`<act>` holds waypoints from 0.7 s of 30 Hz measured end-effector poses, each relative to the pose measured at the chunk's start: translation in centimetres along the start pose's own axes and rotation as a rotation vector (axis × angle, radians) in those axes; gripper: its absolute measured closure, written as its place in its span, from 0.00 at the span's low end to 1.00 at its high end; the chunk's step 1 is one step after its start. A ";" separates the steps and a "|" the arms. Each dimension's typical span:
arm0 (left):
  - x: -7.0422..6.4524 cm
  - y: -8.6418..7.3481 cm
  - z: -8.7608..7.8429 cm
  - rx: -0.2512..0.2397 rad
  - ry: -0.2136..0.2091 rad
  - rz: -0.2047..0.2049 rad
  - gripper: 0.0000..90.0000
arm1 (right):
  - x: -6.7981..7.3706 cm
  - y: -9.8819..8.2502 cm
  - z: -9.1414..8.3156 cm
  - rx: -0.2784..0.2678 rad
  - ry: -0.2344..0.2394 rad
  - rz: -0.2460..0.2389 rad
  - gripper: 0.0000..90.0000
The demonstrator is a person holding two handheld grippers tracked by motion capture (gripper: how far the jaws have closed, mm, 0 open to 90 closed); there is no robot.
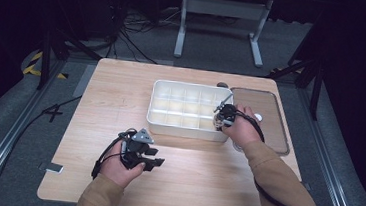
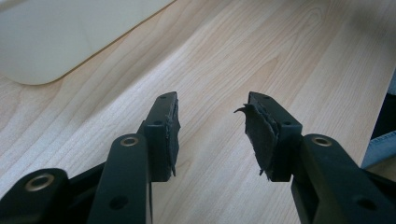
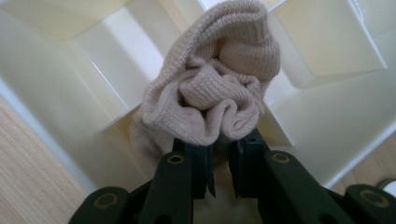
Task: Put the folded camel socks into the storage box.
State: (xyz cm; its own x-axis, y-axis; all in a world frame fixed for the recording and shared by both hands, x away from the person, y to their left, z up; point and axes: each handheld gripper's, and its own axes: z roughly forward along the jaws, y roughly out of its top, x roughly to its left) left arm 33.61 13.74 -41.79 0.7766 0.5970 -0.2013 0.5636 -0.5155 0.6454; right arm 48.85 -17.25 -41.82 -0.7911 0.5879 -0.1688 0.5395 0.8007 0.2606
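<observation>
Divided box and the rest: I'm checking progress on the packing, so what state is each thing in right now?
Divided box: open, lid off, the compartments in sight look empty.
Lid: lying flat on the table right of the box.
Beige sock: bunched up, pinched, hanging over the box's compartments.
Right gripper: shut on the sock.
Left gripper: open, nothing between its jaws, over bare table.

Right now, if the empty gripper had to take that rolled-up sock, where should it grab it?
Probably the rounded top of the beige sock, coming from above. The right gripper is shut on the bunched lower end over the white divided box, so the upper bulge is the free part. It is soft and folded, so jaws should squeeze across the roll. The left gripper is open over the table.
</observation>
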 end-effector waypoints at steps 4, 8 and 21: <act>0.1 0.0 -0.1 -0.004 0.000 0.002 0.61 | -0.1 -0.1 0.0 -0.009 0.013 -0.001 0.87; 0.1 0.0 -0.2 -0.011 0.001 -0.003 0.61 | -0.3 -0.3 -0.7 -0.031 0.029 0.007 0.81; 0.1 -0.6 -0.6 -0.007 0.012 -0.013 0.61 | -1.2 0.4 -4.1 -0.189 0.082 0.065 0.52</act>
State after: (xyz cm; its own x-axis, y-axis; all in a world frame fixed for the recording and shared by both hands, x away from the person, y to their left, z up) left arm 33.23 14.46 -41.74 0.7658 0.6109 -0.2011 0.5716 -0.5033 0.6481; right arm 48.83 -18.10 -37.61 -0.7814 0.6201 -0.0697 0.5325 0.7209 0.4435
